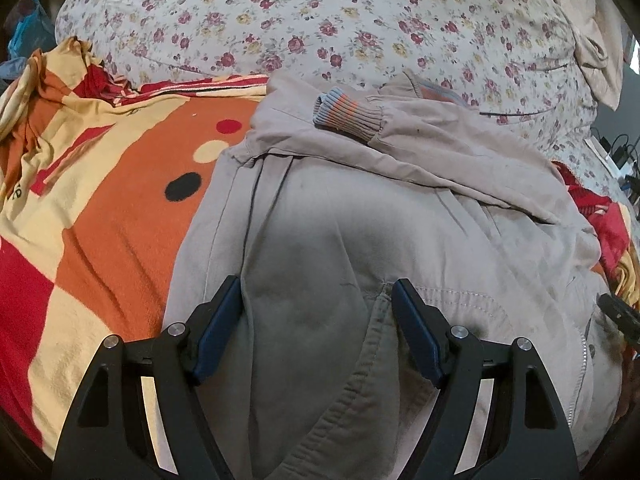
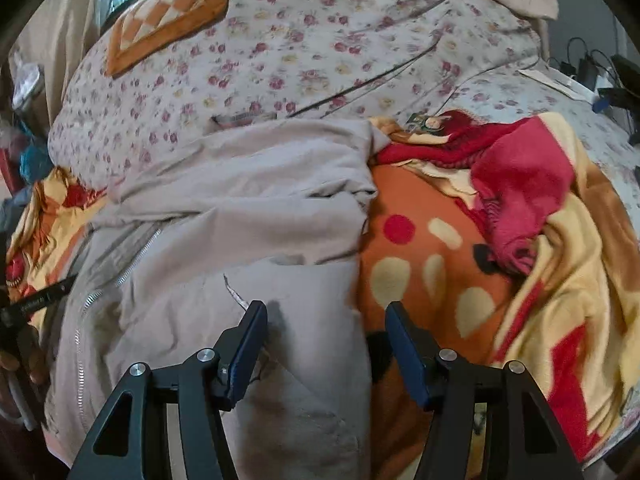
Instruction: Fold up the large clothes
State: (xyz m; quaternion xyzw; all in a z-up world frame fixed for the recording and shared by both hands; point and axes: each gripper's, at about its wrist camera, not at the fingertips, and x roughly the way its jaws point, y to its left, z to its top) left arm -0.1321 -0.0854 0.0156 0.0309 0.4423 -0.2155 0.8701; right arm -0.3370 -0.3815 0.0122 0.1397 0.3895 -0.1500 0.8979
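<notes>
On the bed (image 1: 360,20), a beige jacket (image 1: 360,220) lies under both grippers, left (image 1: 316,304) and right (image 2: 326,328), fingers apart, gripping nothing.

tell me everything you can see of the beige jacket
The beige jacket looks like soft cotton with a metal zipper and a striped ribbed cuff. It lies partly folded, one sleeve laid across the body, on the orange dotted blanket. Both grippers hover open over it, not gripping.

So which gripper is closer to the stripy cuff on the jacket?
Left. The left gripper hangs over the jacket just below the stripy cuff. The right gripper is at the jacket's far edge.
</notes>
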